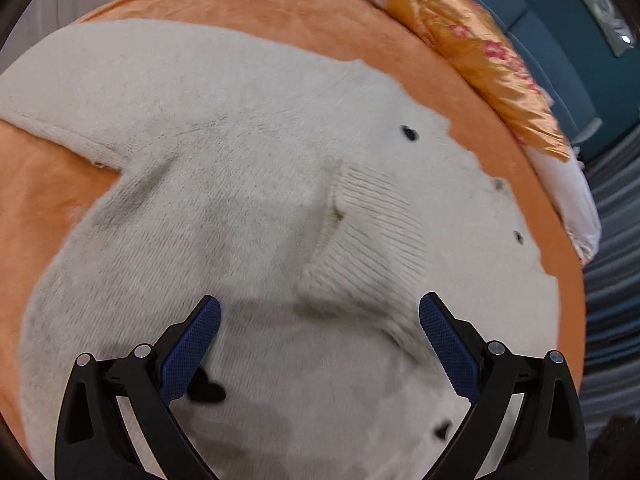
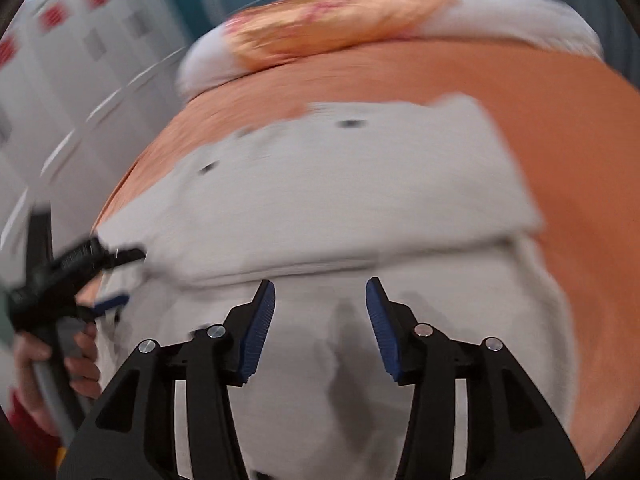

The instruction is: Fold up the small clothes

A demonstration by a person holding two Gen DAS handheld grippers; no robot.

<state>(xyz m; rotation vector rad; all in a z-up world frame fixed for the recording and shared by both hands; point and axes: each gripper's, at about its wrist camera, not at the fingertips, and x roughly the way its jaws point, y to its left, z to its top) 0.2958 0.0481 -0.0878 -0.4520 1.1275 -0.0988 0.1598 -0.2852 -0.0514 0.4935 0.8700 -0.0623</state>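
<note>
A white fluffy knit cardigan (image 1: 224, 184) with small black buttons lies spread on an orange bed cover (image 1: 280, 8). One sleeve is folded across its body, and the ribbed cuff (image 1: 368, 240) ends just ahead of my left gripper (image 1: 320, 314). That gripper hangs over the cardigan, wide open, with nothing between its blue pads. The right wrist view is blurred. There the cardigan (image 2: 340, 184) shows a folded flap on top. My right gripper (image 2: 320, 290) hovers over its near part, jaws apart and empty. The left gripper (image 2: 120, 278) shows at the cardigan's left edge, held by a hand (image 2: 80, 364).
An orange satin pillow (image 1: 492, 64) with pink flowers rests on a white pillow (image 1: 576, 200) at the bed's far edge. Dark blue furniture (image 1: 560, 52) and grey curtains (image 1: 616, 280) lie beyond. White cupboards (image 2: 80, 80) stand to the left in the right wrist view.
</note>
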